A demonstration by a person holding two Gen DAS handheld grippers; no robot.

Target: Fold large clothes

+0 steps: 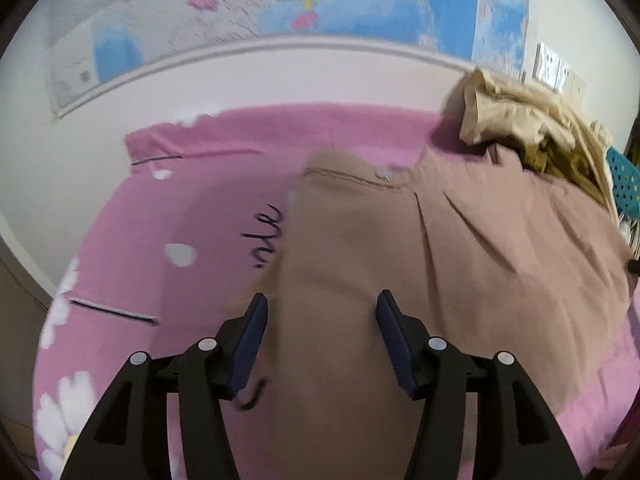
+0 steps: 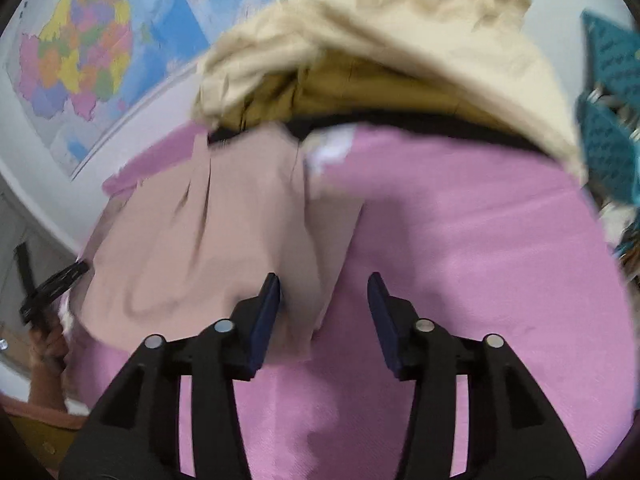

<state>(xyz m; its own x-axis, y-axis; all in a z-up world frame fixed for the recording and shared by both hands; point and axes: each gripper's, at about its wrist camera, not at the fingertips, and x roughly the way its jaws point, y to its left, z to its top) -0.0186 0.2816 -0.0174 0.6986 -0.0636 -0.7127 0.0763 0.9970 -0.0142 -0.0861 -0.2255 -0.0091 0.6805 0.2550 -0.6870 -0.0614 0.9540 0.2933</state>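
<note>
Black handwritten script on the pink floral bedsheet [image 1: 120, 240] is partly readable as "nle", just ahead and left of the left gripper [image 1: 322, 312]; the rest is hidden under cloth, and a second black stroke near the left finger [image 1: 252, 328] is illegible. The coloured wall map [image 1: 280, 0] beyond carries print too blurred to read.

The dusty-brown fabric garment [image 1: 400, 280] lies spread on the sheet, its long axis running from between the left gripper's fingers away toward the upper right, where a small pale button [image 1: 380, 175] sits near its far edge. The left gripper's jaws stand apart over this cloth, pressing nothing.

In the right wrist view a corner of the garment [image 2: 200, 240] extends ahead and left of the right gripper [image 2: 324, 292], its near hem touching the left pad [image 2: 268, 312]; the jaws are parted, released. A heap of cream and mustard clothes [image 2: 380, 40] lies beyond.
</note>
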